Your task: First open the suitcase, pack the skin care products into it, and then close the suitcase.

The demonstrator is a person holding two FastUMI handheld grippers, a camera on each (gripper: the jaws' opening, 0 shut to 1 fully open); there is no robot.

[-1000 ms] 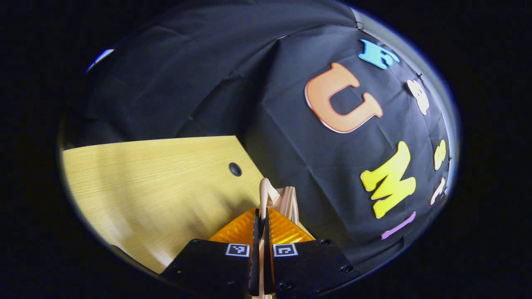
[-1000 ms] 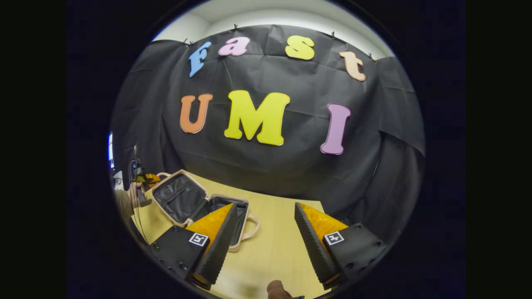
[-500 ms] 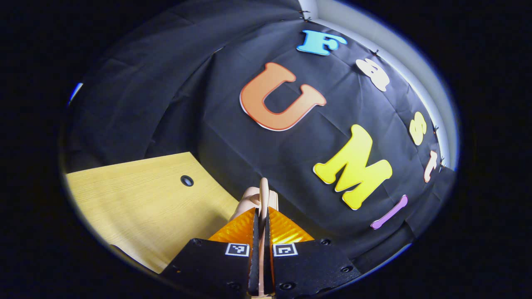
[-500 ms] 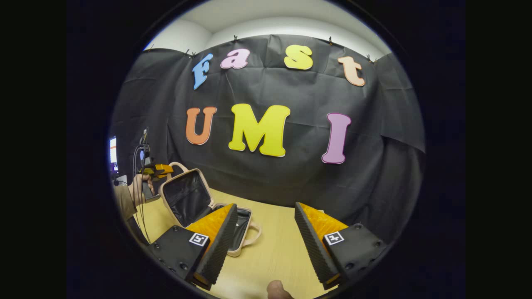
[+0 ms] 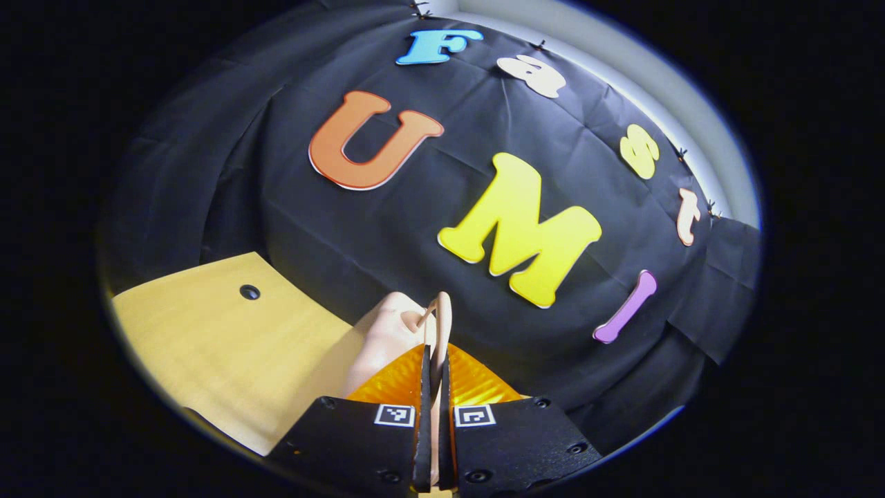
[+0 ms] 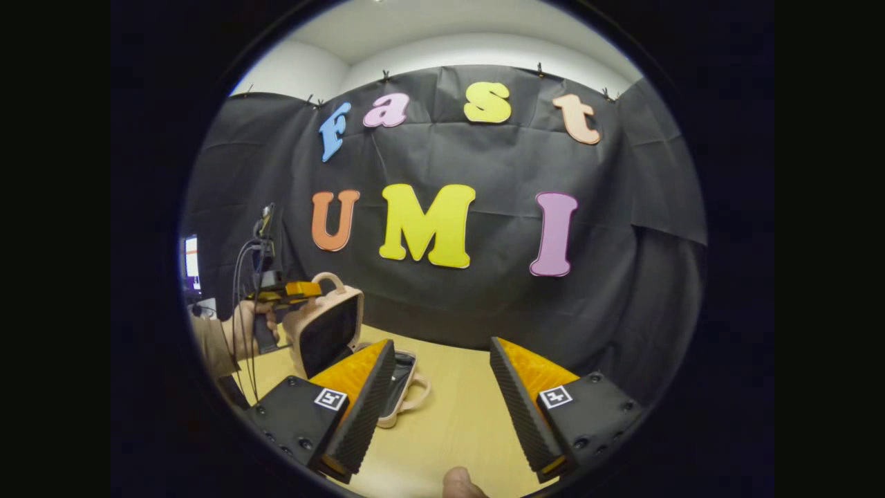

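Observation:
A small beige suitcase (image 6: 401, 387) sits on the wooden table at the left of the right gripper view. Its lid (image 6: 328, 332) stands almost upright, dark lining facing the base. My left gripper (image 6: 301, 289), held by a hand (image 6: 242, 328), grips the loop handle on top of the lid. In the left gripper view the left gripper (image 5: 433, 353) is shut on that thin beige handle (image 5: 441, 318), with the lid's outer shell (image 5: 380, 339) just below it. My right gripper (image 6: 442, 353) hovers open over the table, to the right of the suitcase, with nothing between its fingers.
The table (image 6: 442, 422) runs back to the black cloth wall. A cable hole (image 5: 249, 292) sits in the table's far left part. A lit screen (image 6: 191, 259) glows at the far left. A fingertip (image 6: 460, 484) shows at the bottom edge.
The lid has swung up from lying open to nearly upright over the base. My left gripper rose and turned with the handle. The right gripper has hardly moved.

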